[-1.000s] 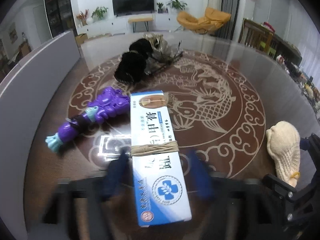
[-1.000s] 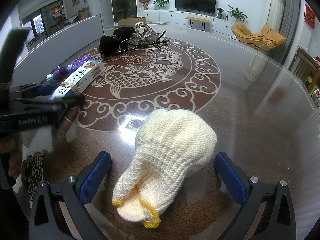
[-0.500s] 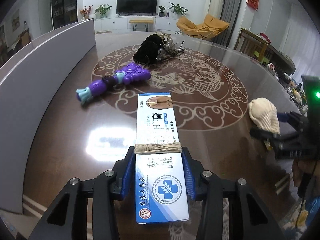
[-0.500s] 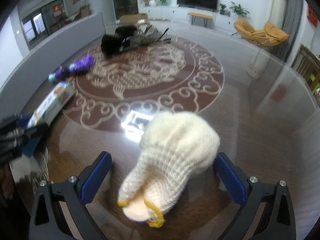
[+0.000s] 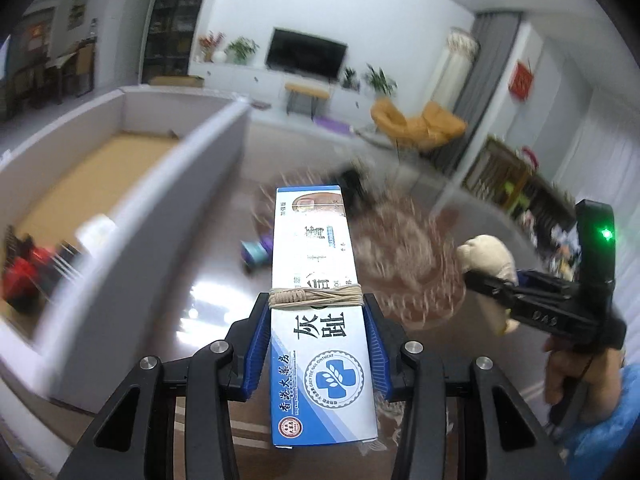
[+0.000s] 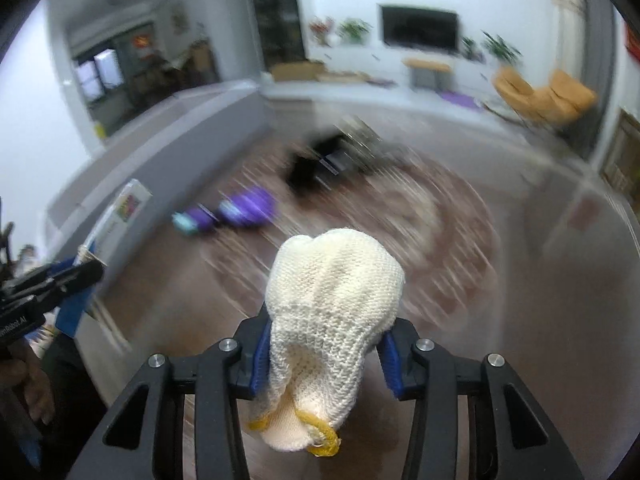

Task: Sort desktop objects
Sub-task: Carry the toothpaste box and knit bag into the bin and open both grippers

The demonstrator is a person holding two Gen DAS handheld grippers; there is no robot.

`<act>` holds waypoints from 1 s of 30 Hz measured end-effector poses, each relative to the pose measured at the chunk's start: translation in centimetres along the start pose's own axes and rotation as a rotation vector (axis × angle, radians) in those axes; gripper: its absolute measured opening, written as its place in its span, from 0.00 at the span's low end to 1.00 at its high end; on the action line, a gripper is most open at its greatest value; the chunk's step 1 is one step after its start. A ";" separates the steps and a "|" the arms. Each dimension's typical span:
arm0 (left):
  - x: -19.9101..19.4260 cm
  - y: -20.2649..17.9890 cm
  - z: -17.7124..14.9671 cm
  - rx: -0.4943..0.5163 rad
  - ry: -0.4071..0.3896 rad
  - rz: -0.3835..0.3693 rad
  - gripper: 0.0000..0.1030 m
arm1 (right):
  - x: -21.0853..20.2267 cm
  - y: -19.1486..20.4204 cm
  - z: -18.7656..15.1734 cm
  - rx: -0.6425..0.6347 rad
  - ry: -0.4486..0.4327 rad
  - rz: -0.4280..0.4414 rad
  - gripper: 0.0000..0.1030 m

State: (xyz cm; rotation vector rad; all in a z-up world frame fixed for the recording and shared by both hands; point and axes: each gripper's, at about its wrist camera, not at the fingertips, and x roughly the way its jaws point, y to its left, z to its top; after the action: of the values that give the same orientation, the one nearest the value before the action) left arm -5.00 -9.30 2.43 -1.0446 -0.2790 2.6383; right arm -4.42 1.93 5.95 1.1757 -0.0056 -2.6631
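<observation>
1. Left tool point(image 5: 316, 340) is clamped narrow on the ointment box point(image 5: 318, 312), pads on both long sides just behind the string wrap point(image 5: 316, 295). The box is lifted off the worktop point(image 5: 208, 280), just right of the grey bin wall point(image 5: 160, 216).
2. The box reads as light, stiff card with glossy faces, so it could slide if tilted. A hold nearer mid-length looks right, since most of it sticks out forward.
3. Right tool point(image 6: 324, 356) has its jaws closing, with the knit glove bundle point(image 6: 332, 320) between them. Pads already dent it at the waist above the yellow cuff, and it is lifted, right of the bin wall.
4. The bundle is soft, light and compressible, so it will squash and not slip. Judged best taken at the thick rolled middle, not the loose cuff.
5. The purple toy point(image 6: 240, 212) and the dark pile point(image 6: 320, 160) lie on the worktop beyond the bin wall's near end. Both are blurred.
</observation>
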 end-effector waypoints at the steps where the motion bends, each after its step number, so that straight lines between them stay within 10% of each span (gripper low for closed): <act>1: -1.2 1.0 1.0 -0.010 -0.021 0.011 0.42 | 0.1 1.5 1.3 -0.021 -0.016 0.026 0.44; 9: -5.1 12.6 7.3 -0.094 -0.035 0.238 0.42 | 3.3 18.8 12.4 -0.223 -0.147 0.295 0.44; 14: -2.1 19.2 7.3 -0.190 0.085 0.330 0.42 | 10.2 27.3 14.4 -0.308 -0.029 0.339 0.44; 18: 0.1 21.2 6.1 -0.213 0.173 0.409 0.44 | 14.6 30.7 13.2 -0.352 0.062 0.300 0.53; 23: 1.1 20.9 5.1 -0.171 0.171 0.543 0.84 | 16.5 32.5 12.0 -0.369 0.061 0.251 0.90; 30: 1.3 18.7 5.2 -0.145 0.096 0.552 0.94 | 12.1 30.0 11.0 -0.391 -0.084 0.206 0.92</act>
State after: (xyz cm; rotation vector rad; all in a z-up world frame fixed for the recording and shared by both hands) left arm -13.11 -26.79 0.09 -1.4694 -0.1818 3.0680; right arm -14.09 -30.76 7.43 0.8863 0.3442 -2.3864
